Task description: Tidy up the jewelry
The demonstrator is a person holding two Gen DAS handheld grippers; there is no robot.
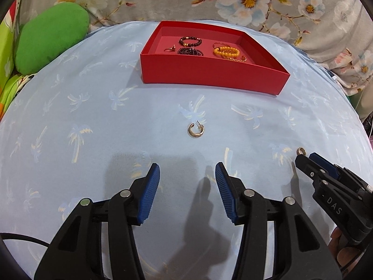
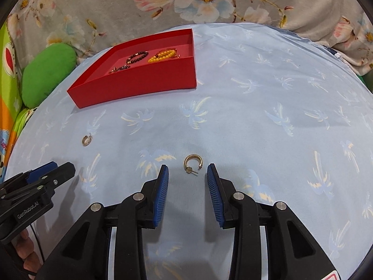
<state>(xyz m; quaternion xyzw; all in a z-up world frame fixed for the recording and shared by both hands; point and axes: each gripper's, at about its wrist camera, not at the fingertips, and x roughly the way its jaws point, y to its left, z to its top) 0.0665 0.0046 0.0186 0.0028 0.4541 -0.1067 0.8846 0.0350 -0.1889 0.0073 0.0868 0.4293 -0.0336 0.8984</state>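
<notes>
From the left wrist, one gold hoop earring was seen on the palm-print cloth well ahead of the spread left gripper, while from the right wrist a second hoop earring was found just beyond the parted fingertips of the right gripper, untouched.

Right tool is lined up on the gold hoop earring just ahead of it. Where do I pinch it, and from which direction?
Come straight down from above with the right tool, open as it is, and close across the hoop earring at its two curved sides. It lies flat on the blue cloth, band thickest on the far side, thin post pointing back toward the tool, so avoid the post; it would likely slip.
</notes>
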